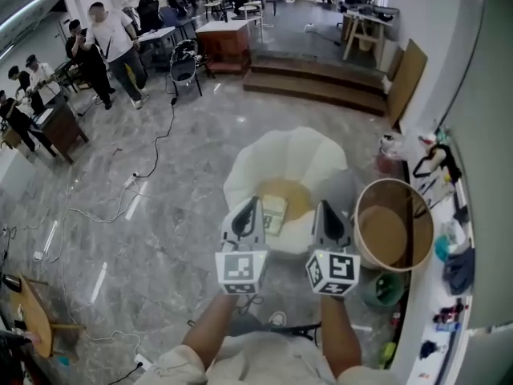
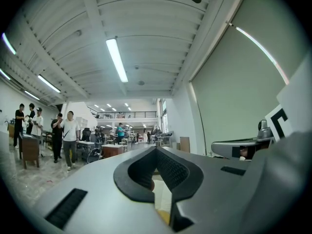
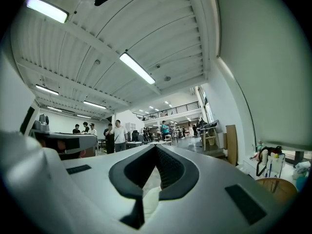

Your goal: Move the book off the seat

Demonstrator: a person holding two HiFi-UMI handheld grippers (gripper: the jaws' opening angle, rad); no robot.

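Just ahead, the book (image 1: 275, 214) lies between left tongs (image 1: 254, 203) and right tongs (image 1: 325, 206) (both closed).

Two matching hand-held tools, the left gripper (image 1: 253, 207) and right gripper (image 1: 324, 208): smooth grey wedge-shaped shells narrowing to a point, lined inside with black ribbed pads (image 2: 173, 169). Each carries a white marker cube (image 1: 241, 269) printed with black squares. The person wears a pale cream top (image 1: 240, 365).
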